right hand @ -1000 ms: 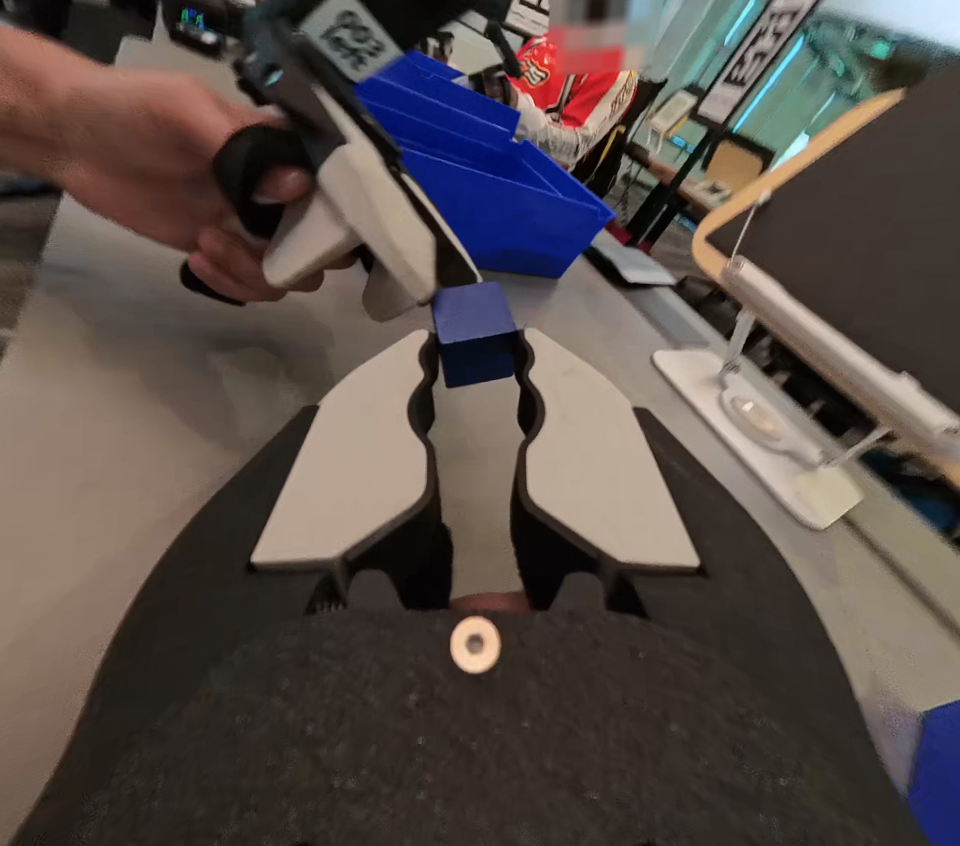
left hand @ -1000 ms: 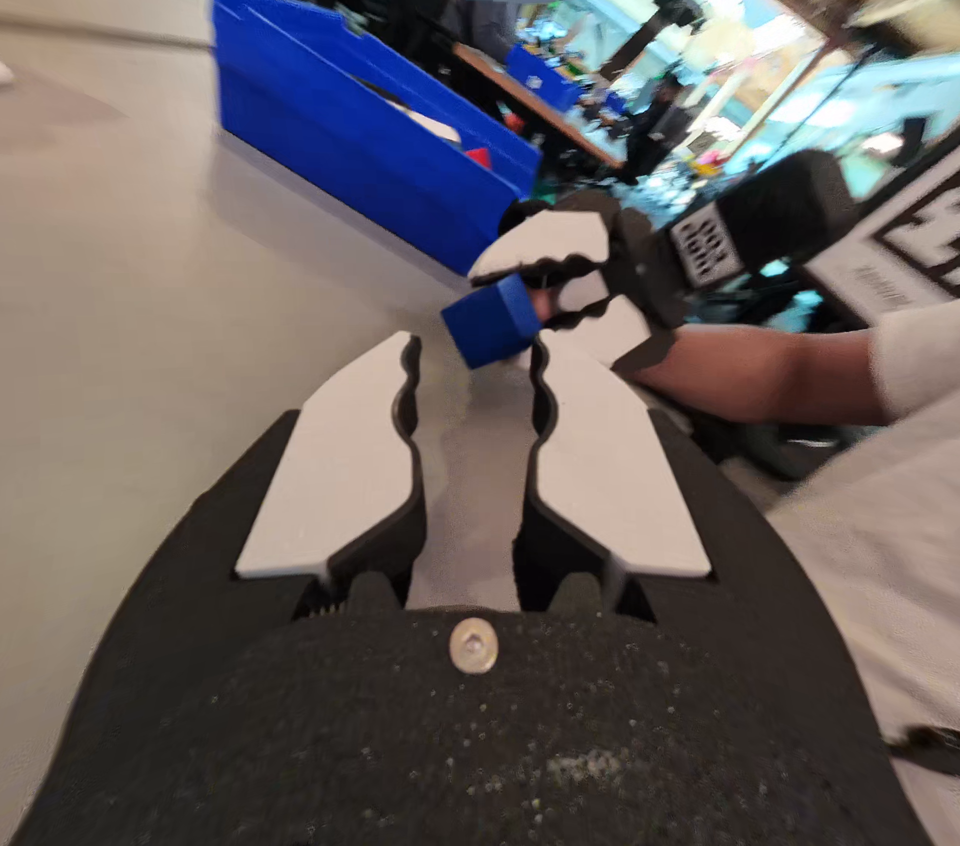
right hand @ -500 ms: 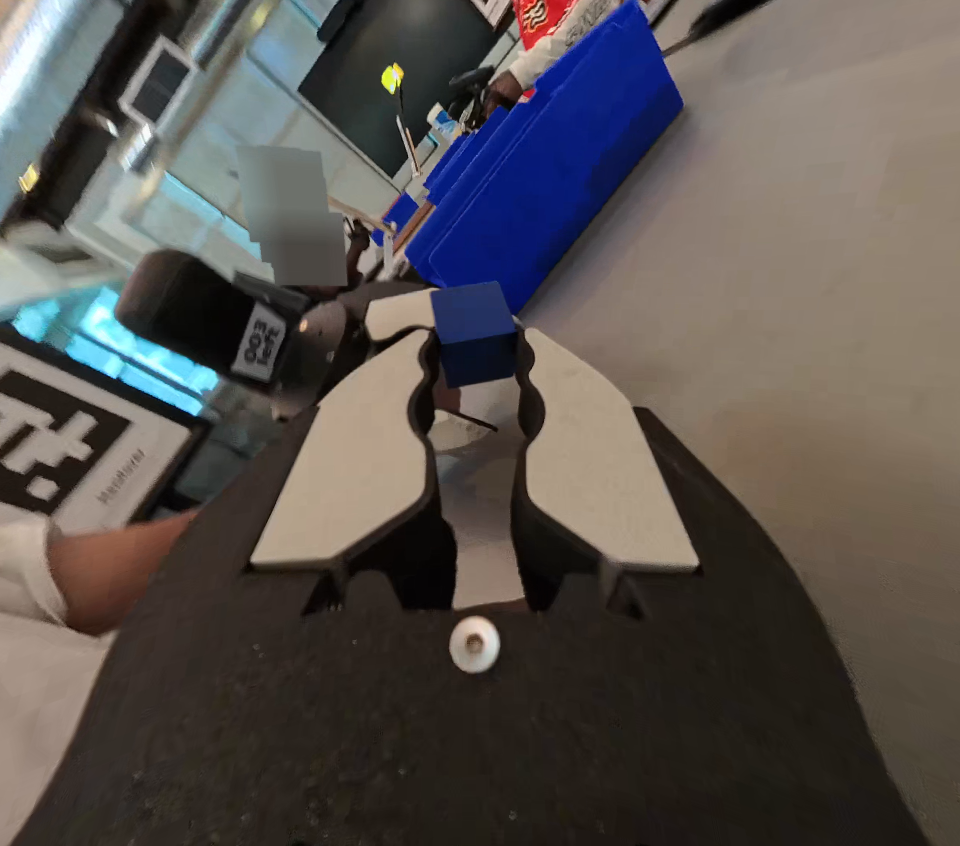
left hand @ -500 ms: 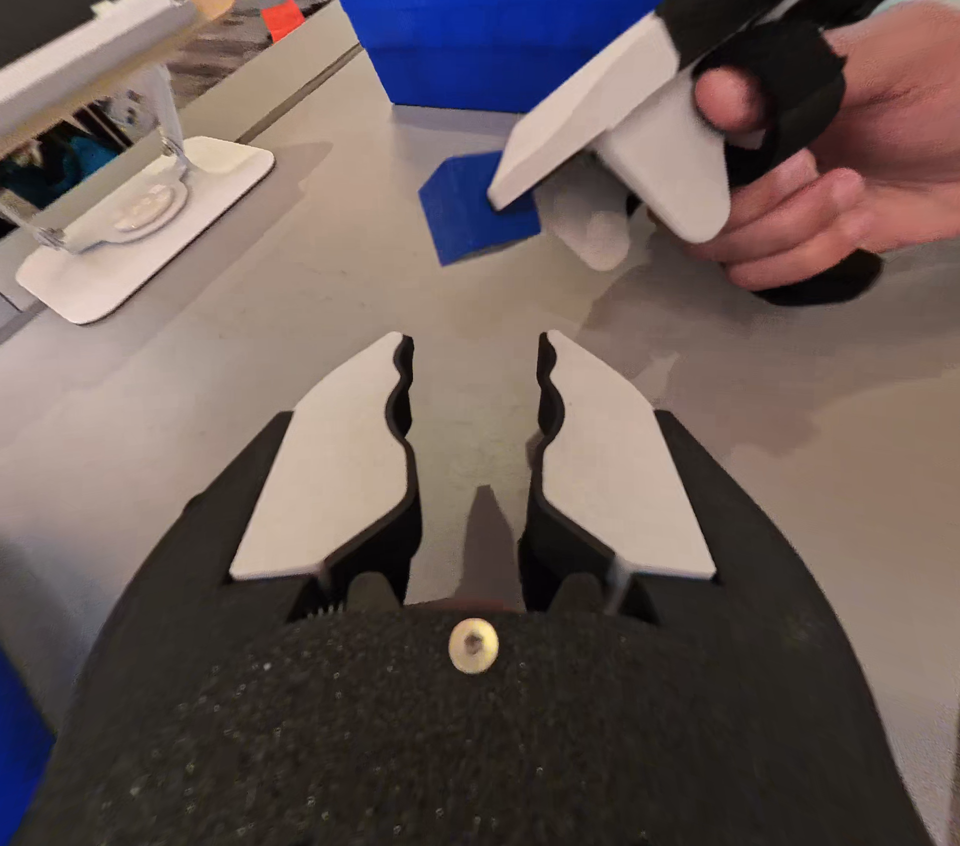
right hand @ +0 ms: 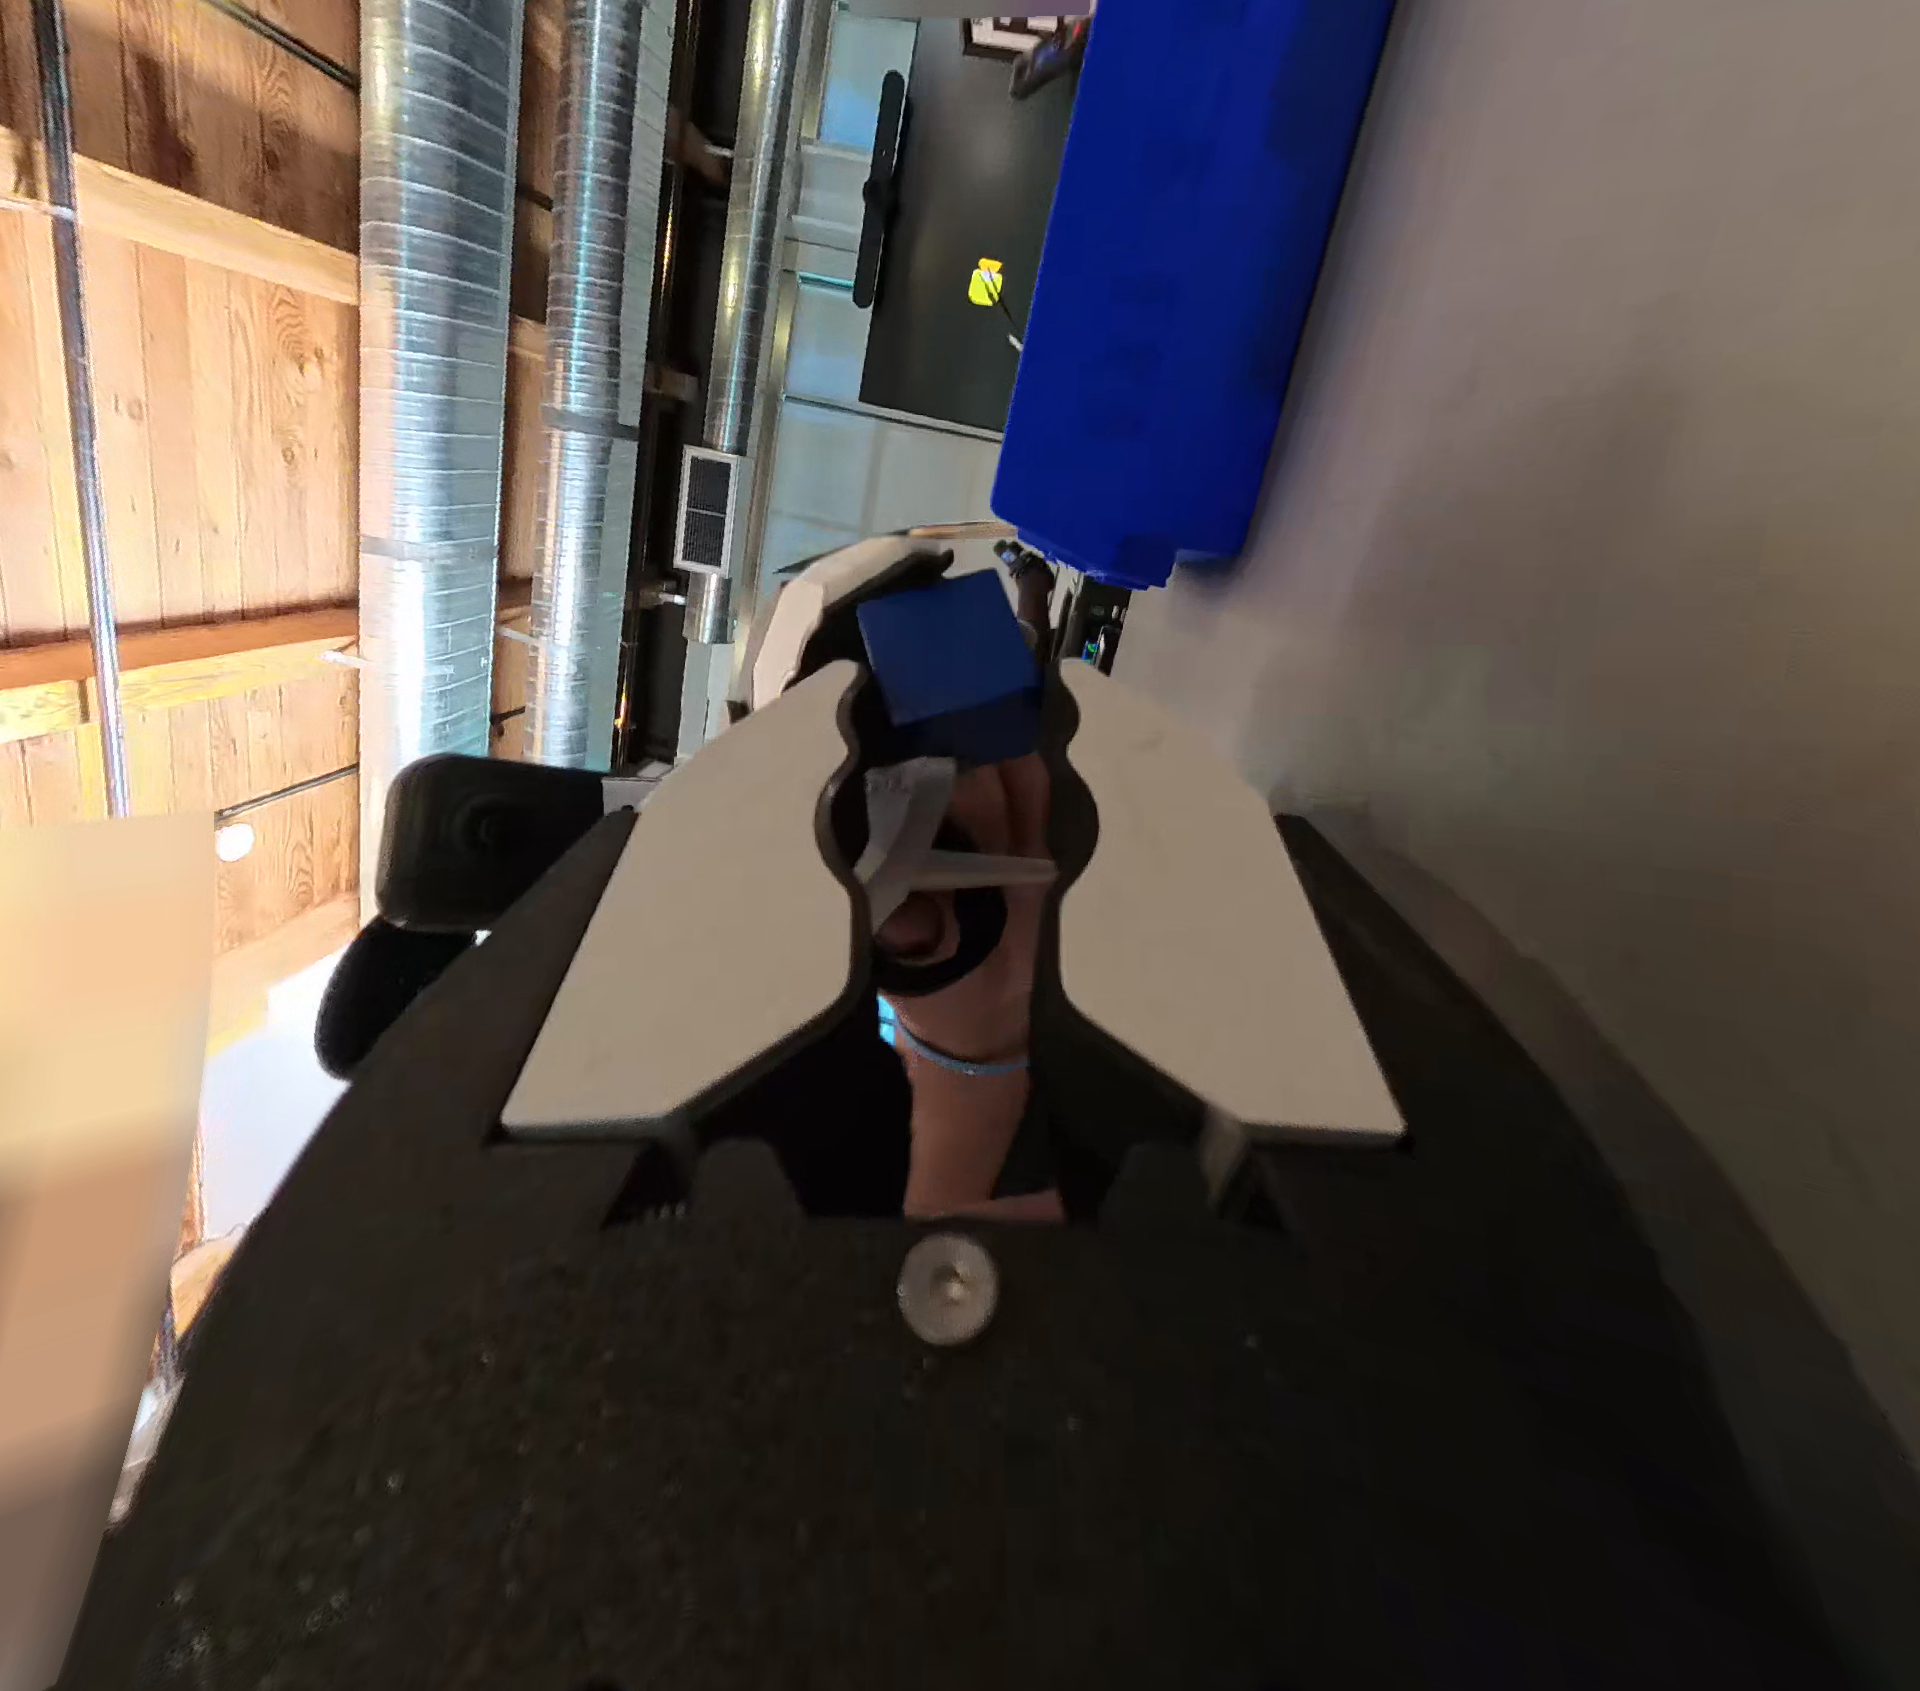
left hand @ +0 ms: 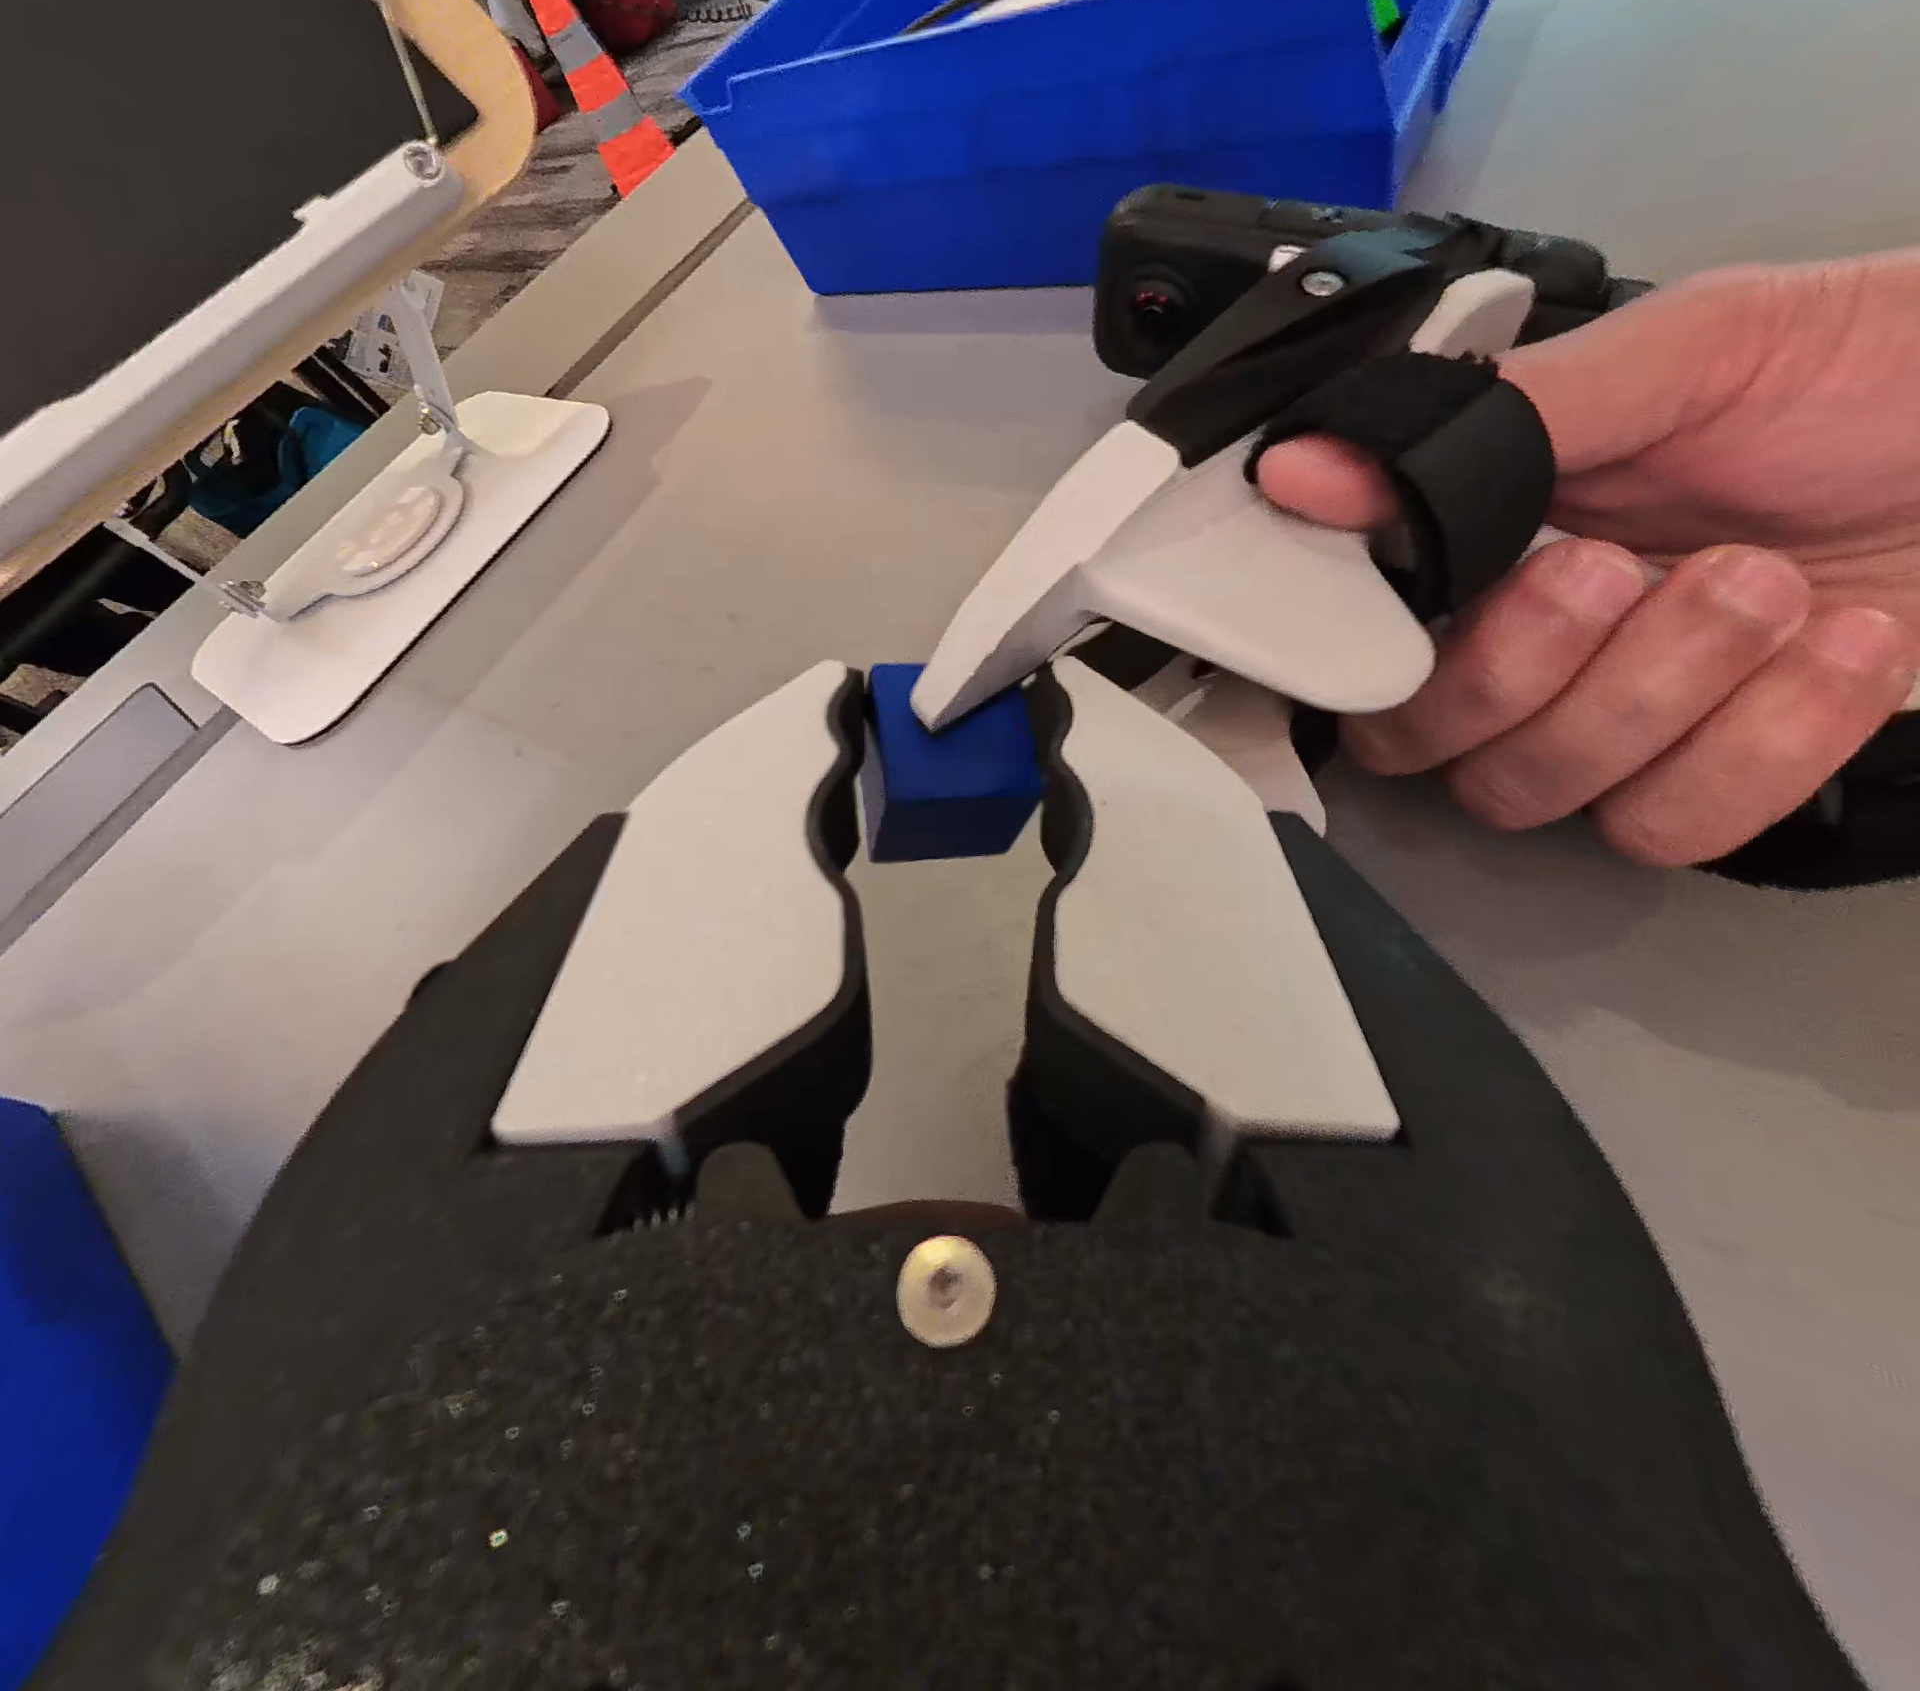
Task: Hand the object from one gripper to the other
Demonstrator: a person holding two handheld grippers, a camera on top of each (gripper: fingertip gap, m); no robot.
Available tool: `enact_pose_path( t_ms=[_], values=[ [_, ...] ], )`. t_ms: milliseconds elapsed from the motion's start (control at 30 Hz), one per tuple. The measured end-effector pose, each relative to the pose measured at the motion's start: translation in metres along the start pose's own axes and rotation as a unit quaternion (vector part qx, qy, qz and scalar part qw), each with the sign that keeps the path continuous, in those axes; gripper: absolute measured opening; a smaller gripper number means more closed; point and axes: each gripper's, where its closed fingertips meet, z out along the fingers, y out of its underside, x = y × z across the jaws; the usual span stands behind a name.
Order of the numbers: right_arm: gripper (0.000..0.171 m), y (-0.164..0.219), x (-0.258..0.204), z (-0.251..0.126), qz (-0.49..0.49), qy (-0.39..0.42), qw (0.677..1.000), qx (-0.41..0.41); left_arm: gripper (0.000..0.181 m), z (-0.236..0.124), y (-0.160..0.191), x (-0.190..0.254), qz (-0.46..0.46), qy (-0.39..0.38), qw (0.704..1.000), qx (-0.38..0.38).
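A small blue cube (left hand: 951,794) is held above the grey table (left hand: 727,446). In the left wrist view it sits between my left gripper's (left hand: 945,685) two fingertips, which touch its sides. The right gripper's upper finger (left hand: 1039,592) presses on the cube's top; its lower finger is mostly hidden beneath. A hand (left hand: 1662,581) holds that gripper. In the right wrist view, rolled sideways, the cube (right hand: 951,654) is clamped between my right gripper's (right hand: 951,685) fingertips, with the left gripper's white finger (right hand: 899,810) behind it.
A blue bin (left hand: 1039,114) with several items stands at the back of the table; it also shows in the right wrist view (right hand: 1195,187). A white stand base (left hand: 395,540) carrying a wood-framed dark panel (left hand: 156,31) sits left. A blue object (left hand: 52,1381) lies at the lower left edge. My left and right fingertips are right by each other.
My left gripper has moved forward onto the cube and its fingers have narrowed around it. The right gripper has rolled sideways, still clamped on the cube.
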Motion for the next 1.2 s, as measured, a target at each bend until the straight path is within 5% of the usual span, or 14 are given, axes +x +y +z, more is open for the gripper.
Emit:
enact_pose_path(
  t_ms=[267, 400, 500, 600, 733, 800, 933, 1100, 1200],
  values=[
    [0.033, -0.021, -0.021, -0.015, -0.079, -0.031, 0.996, -0.004, 0.028, -0.008, 0.004, -0.016, -0.032, -0.008, 0.999, 0.005],
    [0.041, -0.039, -0.032, -0.027, -0.269, 0.035, 0.963, -0.004, 0.028, -0.015, -0.005, -0.025, -0.116, 0.019, 0.992, 0.048],
    [0.055, -0.041, -0.026, -0.03, -0.483, 0.137, 0.864, -0.033, 0.028, -0.024, -0.018, -0.032, -0.224, 0.064, 0.967, 0.1],
    [0.068, -0.032, -0.016, -0.027, -0.673, 0.216, 0.705, -0.058, 0.028, -0.031, -0.03, -0.034, -0.346, 0.132, 0.916, 0.153],
    [0.064, -0.016, -0.026, -0.018, -0.811, 0.232, 0.537, -0.03, 0.028, -0.035, -0.041, -0.025, -0.453, 0.226, 0.841, 0.191],
    [0.063, -0.009, -0.031, -0.015, -0.841, 0.221, 0.493, -0.025, 0.028, -0.034, -0.043, -0.016, -0.469, 0.255, 0.826, 0.184],
    [0.061, 0.0, -0.034, -0.012, -0.856, 0.201, 0.475, -0.029, 0.028, -0.031, -0.046, 0.0, -0.489, 0.301, 0.801, 0.169],
    [0.037, 0.011, -0.036, -0.016, -0.879, 0.169, 0.444, -0.037, 0.028, -0.025, -0.039, 0.016, -0.489, 0.337, 0.793, 0.132],
    [0.031, 0.015, -0.036, -0.019, -0.873, 0.151, 0.459, -0.06, 0.028, -0.027, -0.037, 0.022, -0.493, 0.369, 0.779, 0.121]
  ],
)
